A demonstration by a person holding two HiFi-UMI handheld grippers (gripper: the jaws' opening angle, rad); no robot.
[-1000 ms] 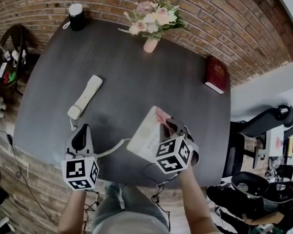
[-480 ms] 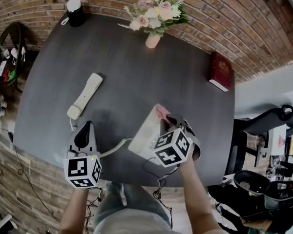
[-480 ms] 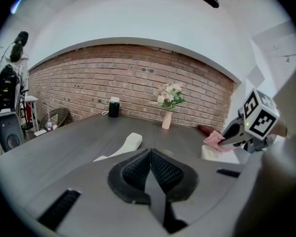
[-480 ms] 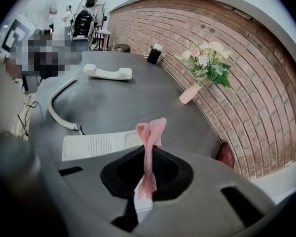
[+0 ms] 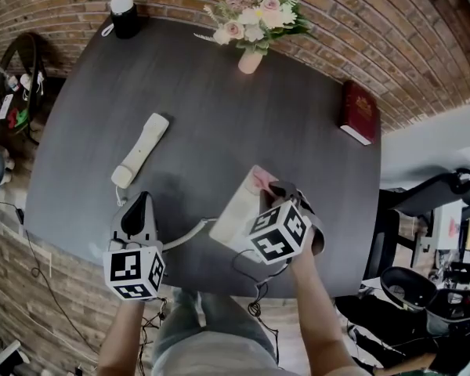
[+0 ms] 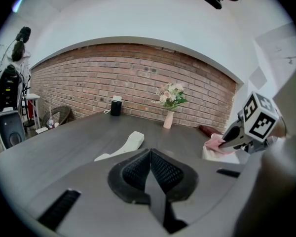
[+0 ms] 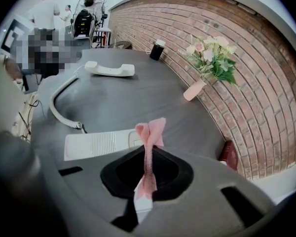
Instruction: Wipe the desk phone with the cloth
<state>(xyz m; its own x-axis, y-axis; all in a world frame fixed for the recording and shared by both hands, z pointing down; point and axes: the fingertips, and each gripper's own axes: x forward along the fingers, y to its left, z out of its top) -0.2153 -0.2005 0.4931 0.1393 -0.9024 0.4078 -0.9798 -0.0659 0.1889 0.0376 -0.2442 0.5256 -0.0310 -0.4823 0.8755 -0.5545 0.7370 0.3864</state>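
Note:
The white desk phone base (image 5: 239, 214) lies near the table's front edge, its handset (image 5: 141, 150) off the cradle to the left, joined by a curly cord (image 5: 184, 237). My right gripper (image 5: 276, 192) is shut on a pink cloth (image 5: 263, 180) and holds it over the base's far end; the cloth (image 7: 149, 152) stands pinched between the jaws above the base (image 7: 96, 143). My left gripper (image 5: 135, 214) is shut and empty, left of the base over the table; its jaws (image 6: 150, 169) meet, with the handset (image 6: 123, 146) beyond.
The dark round table (image 5: 219, 116) carries a vase of flowers (image 5: 253, 23) at the back, a black cylinder with a white top (image 5: 124, 15) at the back left, and a red book (image 5: 359, 113) at the right edge. A brick wall stands behind.
The right gripper with the cloth has shifted slightly over the phone base. The left gripper has barely moved.

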